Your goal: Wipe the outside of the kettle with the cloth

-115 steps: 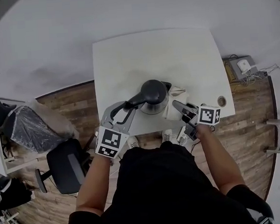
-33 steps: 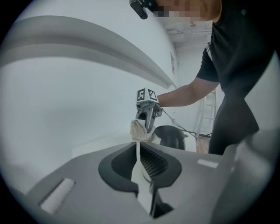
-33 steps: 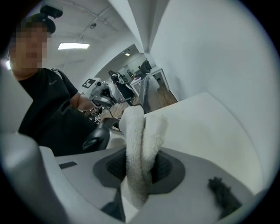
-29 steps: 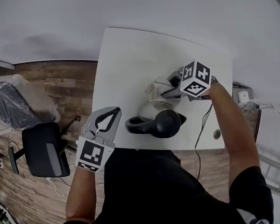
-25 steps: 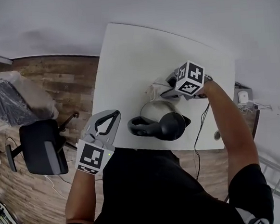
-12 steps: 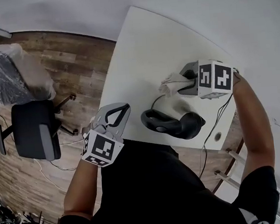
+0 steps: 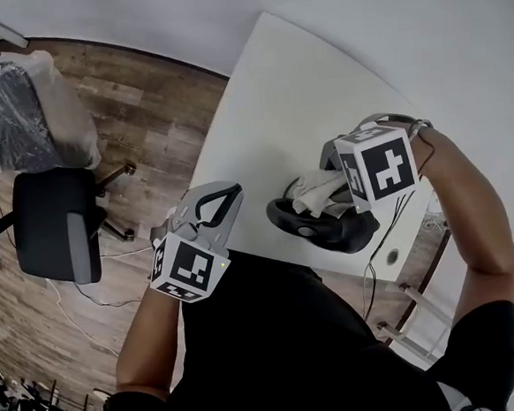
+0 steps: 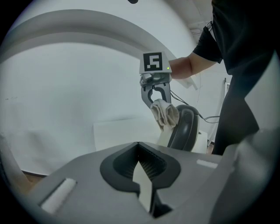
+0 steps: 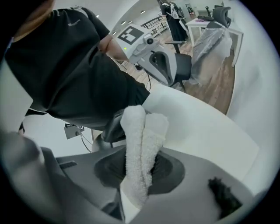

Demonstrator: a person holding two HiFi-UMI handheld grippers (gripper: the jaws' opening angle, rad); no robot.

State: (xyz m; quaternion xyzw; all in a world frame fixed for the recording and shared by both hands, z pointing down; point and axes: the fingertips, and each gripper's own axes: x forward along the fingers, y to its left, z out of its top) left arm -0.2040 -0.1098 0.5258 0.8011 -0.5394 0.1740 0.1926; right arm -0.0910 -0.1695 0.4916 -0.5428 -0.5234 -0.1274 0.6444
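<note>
The kettle (image 7: 328, 228), pale-bodied with a black lid and handle, stands near the front edge of the white table (image 7: 283, 92). My right gripper (image 7: 328, 186) hangs just above its top, shut on a folded white cloth (image 7: 312, 192) that droops onto the lid. The right gripper view shows the cloth (image 9: 141, 144) clamped between the jaws, with the dark kettle handle (image 9: 112, 127) behind it. My left gripper (image 7: 224, 196) is shut on nothing, left of the handle and apart from it. Its closed jaws (image 8: 139, 146) point toward the kettle (image 8: 184, 127) and the cloth (image 8: 164, 113).
A black office chair (image 7: 56, 238) stands on the wood floor to the left, with a plastic-covered chair (image 7: 28, 112) behind it. A cable (image 7: 378, 261) runs off the table's right end beside a round grommet (image 7: 391, 256). The person's dark torso fills the lower frame.
The right gripper has lifted the cloth from the kettle's far side up over its lid, rolling as it went. The left gripper stayed shut and drifted slightly toward the handle.
</note>
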